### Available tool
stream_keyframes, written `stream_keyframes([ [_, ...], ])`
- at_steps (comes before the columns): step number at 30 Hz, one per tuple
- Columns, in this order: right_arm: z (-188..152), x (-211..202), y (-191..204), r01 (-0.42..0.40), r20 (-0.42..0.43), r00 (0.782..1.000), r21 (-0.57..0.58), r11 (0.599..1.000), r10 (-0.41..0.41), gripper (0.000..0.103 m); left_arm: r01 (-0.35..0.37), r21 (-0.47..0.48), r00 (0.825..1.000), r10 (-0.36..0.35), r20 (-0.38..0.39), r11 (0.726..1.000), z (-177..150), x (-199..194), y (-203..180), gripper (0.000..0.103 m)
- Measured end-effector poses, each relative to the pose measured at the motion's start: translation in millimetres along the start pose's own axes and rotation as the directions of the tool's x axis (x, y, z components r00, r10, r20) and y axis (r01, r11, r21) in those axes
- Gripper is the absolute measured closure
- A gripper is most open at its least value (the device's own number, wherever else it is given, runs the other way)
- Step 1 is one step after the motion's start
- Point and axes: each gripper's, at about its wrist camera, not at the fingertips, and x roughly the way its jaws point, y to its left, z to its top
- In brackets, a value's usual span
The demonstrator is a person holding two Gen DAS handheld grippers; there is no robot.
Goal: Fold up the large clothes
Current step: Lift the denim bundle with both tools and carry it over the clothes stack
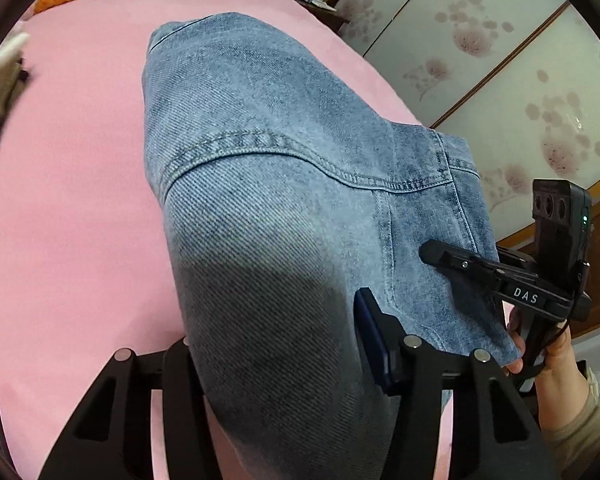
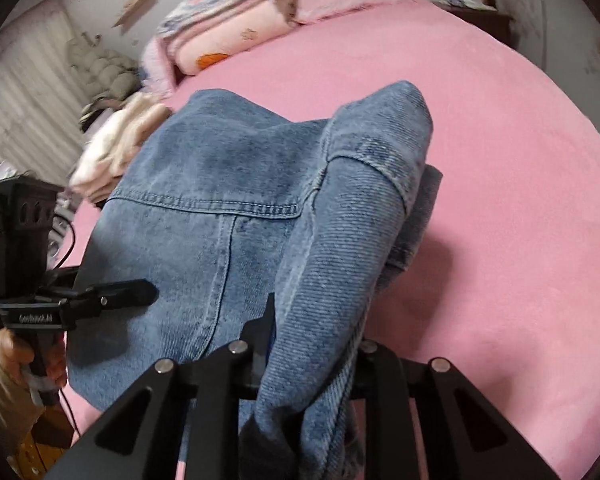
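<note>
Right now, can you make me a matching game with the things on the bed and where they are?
Things:
1. denim jacket
2. pink bedsheet
3. folded pink blankets
4. left gripper

Places or states:
A. stacked at the head of the bed
B. spread flat over the mattress
C. closed on a thick fold of denim
D. gripped from both sides, over the bed

Pairs: 1-D, 2-B, 3-A, 4-C
</note>
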Motion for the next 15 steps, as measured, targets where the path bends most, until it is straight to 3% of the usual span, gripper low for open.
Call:
stream_keyframes([
  [5,35,-3,86,-0.07,0.007,0.997,-0.071,0.995,0.07,0.084,-0.06,0.024,0.998,0.059,0.028,0.998,12,-98,46,0.051],
  [9,83,11,164,-0.154,0.019,0.987,-0.094,0.984,0.157,0.084,-0.123,0.033,0.991,0.121,0.054,0.992,34,-178,96,0.051],
  [15,171,61,283,-0.24,0.053,0.968,-0.113,0.964,0.247,0.084,-0.224,0.054,0.972,0.219,0.086,0.973,96,-277,187,0.051],
])
